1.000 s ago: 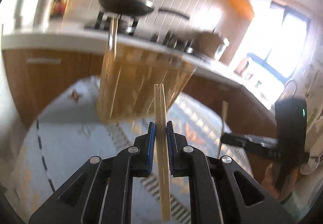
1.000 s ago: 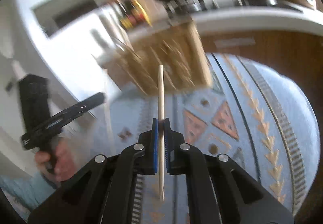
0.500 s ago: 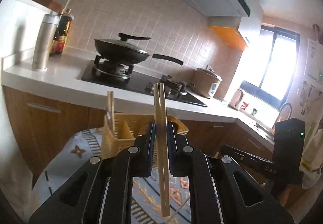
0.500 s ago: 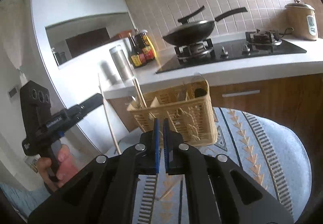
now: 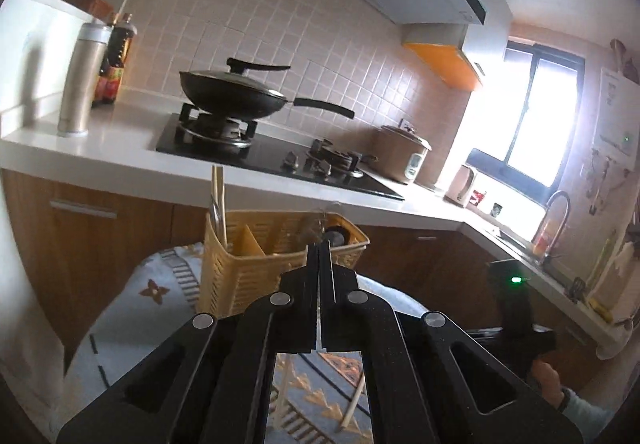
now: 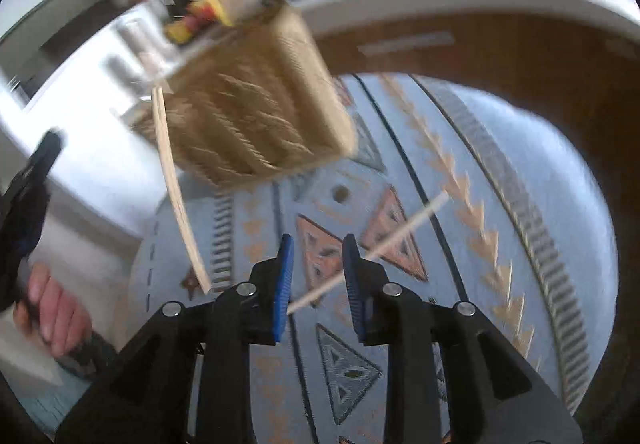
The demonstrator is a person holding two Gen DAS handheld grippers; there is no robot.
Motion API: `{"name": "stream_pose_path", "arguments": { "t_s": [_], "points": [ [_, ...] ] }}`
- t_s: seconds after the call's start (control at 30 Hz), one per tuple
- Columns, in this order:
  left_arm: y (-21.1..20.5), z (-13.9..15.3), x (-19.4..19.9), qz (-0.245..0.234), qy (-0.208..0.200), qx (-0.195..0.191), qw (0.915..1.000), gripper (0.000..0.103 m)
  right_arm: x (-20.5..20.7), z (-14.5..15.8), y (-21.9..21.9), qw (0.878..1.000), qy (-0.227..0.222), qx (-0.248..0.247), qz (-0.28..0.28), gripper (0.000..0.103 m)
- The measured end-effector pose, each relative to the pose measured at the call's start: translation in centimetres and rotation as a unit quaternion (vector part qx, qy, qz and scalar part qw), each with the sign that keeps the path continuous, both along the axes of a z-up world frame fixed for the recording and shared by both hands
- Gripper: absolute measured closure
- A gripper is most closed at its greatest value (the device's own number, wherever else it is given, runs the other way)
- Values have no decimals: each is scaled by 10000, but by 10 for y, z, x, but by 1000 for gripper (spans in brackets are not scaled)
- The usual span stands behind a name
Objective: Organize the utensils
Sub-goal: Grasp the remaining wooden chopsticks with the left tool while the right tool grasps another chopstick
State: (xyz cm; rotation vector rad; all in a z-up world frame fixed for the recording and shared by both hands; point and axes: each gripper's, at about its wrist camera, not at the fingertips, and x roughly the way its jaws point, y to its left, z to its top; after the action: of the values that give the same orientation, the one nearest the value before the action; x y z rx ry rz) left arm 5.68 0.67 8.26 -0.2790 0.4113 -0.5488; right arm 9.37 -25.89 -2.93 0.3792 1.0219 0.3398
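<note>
A yellow slotted utensil basket (image 5: pixel 256 264) stands on the patterned table; chopsticks (image 5: pixel 218 203) stand in its left compartment. My left gripper (image 5: pixel 319 256) is shut on a pair of chopsticks seen edge-on, just in front of the basket's rim. In the right wrist view the basket (image 6: pixel 256 111) is blurred at upper left. My right gripper (image 6: pixel 316 244) is open over the tablecloth. A loose chopstick (image 6: pixel 376 250) lies on the cloth and passes between its fingers. Another chopstick (image 6: pixel 176 187) hangs from the left gripper (image 6: pixel 28 179).
A blue patterned tablecloth (image 6: pixel 500 244) covers the round table. More chopsticks lie on the cloth under the left gripper (image 5: pixel 352 400). Behind are wooden cabinets (image 5: pixel 100 228), a white counter, a hob with a black pan (image 5: pixel 232 91), and a rice cooker (image 5: pixel 400 155).
My right gripper has opened and tilted down toward the table, over a loose chopstick. My left gripper's view has risen slightly; it is still shut on its chopsticks.
</note>
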Motion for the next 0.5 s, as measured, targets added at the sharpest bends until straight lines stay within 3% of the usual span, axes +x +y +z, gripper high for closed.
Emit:
{"name": "stream_pose_path", "arguments": {
  "t_s": [0.07, 0.1, 0.13, 0.2, 0.27, 0.33, 0.43, 0.5],
  "points": [
    [2, -9, 5, -141, 253, -90, 9995, 103, 4, -9, -3, 9998, 170, 9, -133, 77],
    [4, -14, 8, -198, 384, -99, 9990, 103, 5, -11, -2, 9996, 241, -29, -147, 71],
    [6, -20, 11, -336, 583, -49, 9977, 103, 6, -13, -2, 9993, 319, -112, -181, 57],
    [8, -29, 13, -497, 846, 16, 9952, 103, 5, -15, -4, 9987, 380, -170, -309, 45],
    [2, -41, 18, -728, 1158, 180, 9904, 97, 6, -18, -7, 9972, 491, -365, -429, 45],
    [-9, -51, 21, -962, 1365, 333, 9854, 72, 6, -23, -15, 9948, 683, -430, -624, 46],
    [-36, -66, 29, -1435, 1567, 709, 9746, 62, 1, -24, -27, 9935, 803, -261, -759, 47],
    [-67, -77, 37, -1596, 1643, 1339, 9642, 61, -5, -19, -31, 9940, 739, -293, -757, 47]
  ]
}}
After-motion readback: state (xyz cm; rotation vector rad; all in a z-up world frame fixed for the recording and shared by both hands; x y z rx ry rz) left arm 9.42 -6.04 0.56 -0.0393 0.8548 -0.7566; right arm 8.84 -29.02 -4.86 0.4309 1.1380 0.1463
